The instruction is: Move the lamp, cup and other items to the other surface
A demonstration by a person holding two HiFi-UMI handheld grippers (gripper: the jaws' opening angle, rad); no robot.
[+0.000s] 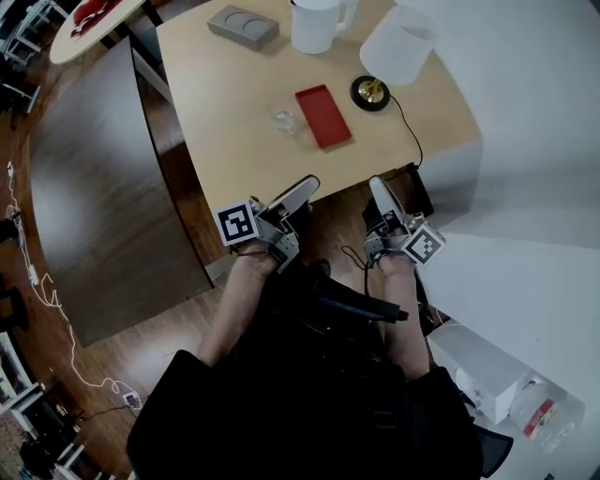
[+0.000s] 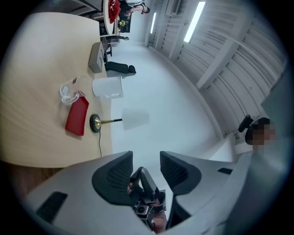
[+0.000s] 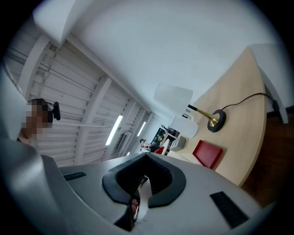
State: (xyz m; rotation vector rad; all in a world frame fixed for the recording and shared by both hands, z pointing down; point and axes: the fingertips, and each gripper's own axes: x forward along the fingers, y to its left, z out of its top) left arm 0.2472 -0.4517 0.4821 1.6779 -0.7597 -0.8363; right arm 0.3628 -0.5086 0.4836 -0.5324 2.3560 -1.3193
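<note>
On the light wood table [image 1: 225, 141] stand a lamp [image 1: 369, 92] with a white shade and a black-and-brass base, a flat red tray [image 1: 322, 115], a clear glass cup [image 1: 285, 121], a white jug [image 1: 316, 23] and a grey block [image 1: 243, 25]. Both grippers hover side by side just off the table's near edge, holding nothing. My left gripper [image 1: 305, 185] is open, its pads [image 2: 115, 172] apart around empty air. My right gripper [image 1: 378, 187] is shut, with its pads [image 3: 158, 176] together. The left gripper view shows the lamp [image 2: 95, 123], tray [image 2: 77, 116] and cup [image 2: 68, 92].
A dark grey table [image 1: 94, 206] lies to the left across a strip of wood floor. A white surface [image 1: 525, 281] spreads to the right, with a white box [image 1: 478, 366] and a plastic bottle [image 1: 544, 412] near its front. The lamp's black cord [image 1: 408, 127] trails off the table edge.
</note>
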